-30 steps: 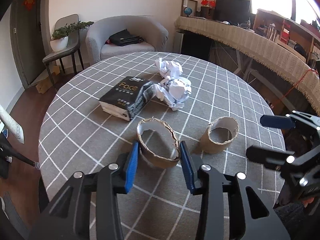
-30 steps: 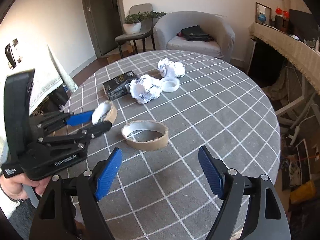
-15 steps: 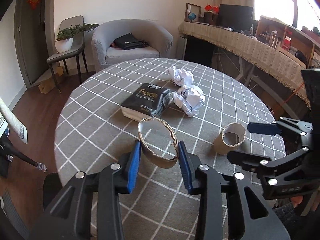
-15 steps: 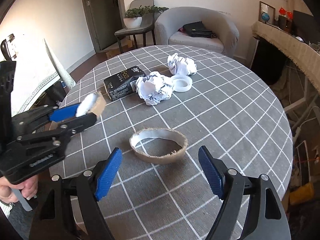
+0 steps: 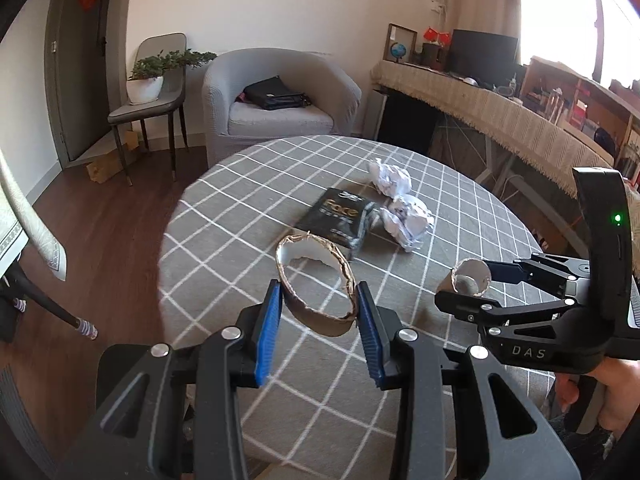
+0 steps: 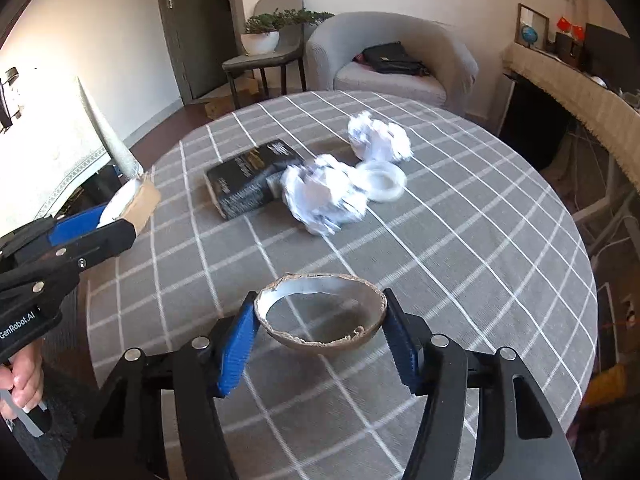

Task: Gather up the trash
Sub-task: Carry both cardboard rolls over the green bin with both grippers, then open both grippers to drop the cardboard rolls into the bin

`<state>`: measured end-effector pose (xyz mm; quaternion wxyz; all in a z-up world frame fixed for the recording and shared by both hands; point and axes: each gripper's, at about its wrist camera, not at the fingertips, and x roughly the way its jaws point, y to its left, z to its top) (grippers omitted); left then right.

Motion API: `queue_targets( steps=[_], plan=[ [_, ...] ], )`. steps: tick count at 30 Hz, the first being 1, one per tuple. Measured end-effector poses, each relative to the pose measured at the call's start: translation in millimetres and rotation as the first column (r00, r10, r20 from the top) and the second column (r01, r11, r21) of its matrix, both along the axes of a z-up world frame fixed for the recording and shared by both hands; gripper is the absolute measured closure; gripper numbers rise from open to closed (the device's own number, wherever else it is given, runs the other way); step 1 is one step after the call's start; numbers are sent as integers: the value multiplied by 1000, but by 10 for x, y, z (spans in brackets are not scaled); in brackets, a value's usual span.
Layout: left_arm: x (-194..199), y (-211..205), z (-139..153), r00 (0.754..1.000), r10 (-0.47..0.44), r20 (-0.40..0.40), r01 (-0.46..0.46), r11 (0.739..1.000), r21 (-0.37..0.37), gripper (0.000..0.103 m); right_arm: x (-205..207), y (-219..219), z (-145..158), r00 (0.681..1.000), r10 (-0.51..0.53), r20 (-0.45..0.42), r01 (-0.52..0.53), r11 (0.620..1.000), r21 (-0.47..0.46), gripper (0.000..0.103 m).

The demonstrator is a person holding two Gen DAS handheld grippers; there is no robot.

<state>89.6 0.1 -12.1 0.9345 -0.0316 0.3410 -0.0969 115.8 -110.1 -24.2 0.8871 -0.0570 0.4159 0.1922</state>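
Each gripper is clamped on a cardboard ring: the left gripper (image 5: pixel 316 312) on one ring (image 5: pixel 316 280), the right gripper (image 6: pixel 320 340) on another (image 6: pixel 320 320), both above the table (image 6: pixel 480 280). Thin card could buckle and slip free. Beyond lie a box (image 6: pixel 248 180), paper wads (image 6: pixel 324 204) and a lid (image 6: pixel 380 180).

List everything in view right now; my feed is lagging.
Cardboard rings: 2, brown, one in each gripper
Crumpled paper balls: 2, white, mid-table
Box: 1, black, beside the nearer ball
Plastic ring: 1, white, between the balls
Table: 1, grey checked cloth, round
Armchair: 1, grey, behind the table
Bag: 1, black, on the armchair
Potted plant: 1, green, white pot, on a grey chair
Left gripper: shut on one ring
Right gripper: shut on the other
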Motion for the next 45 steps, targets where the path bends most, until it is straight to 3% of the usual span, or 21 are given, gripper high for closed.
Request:
queue_targets(
  steps=[15, 29, 41, 45],
  plan=[
    [-224, 908, 31, 989, 146, 2, -146, 989, 14, 63, -51, 894, 295, 991, 125, 56, -128, 990, 55, 42],
    [-146, 1648, -598, 945, 277, -172, -280, 960, 6, 63, -119, 1606, 382, 964, 255, 76, -261, 962, 82, 42],
    [-115, 1922, -1154, 905, 291, -310, -277, 957, 88, 63, -141, 2030, 323, 946, 318, 67, -323, 940, 106, 42],
    [-121, 2021, -1398, 879, 289, -379, -267, 957, 112, 63, -144, 2152, 270, 941, 334, 57, -338, 935, 106, 42]
  ],
)
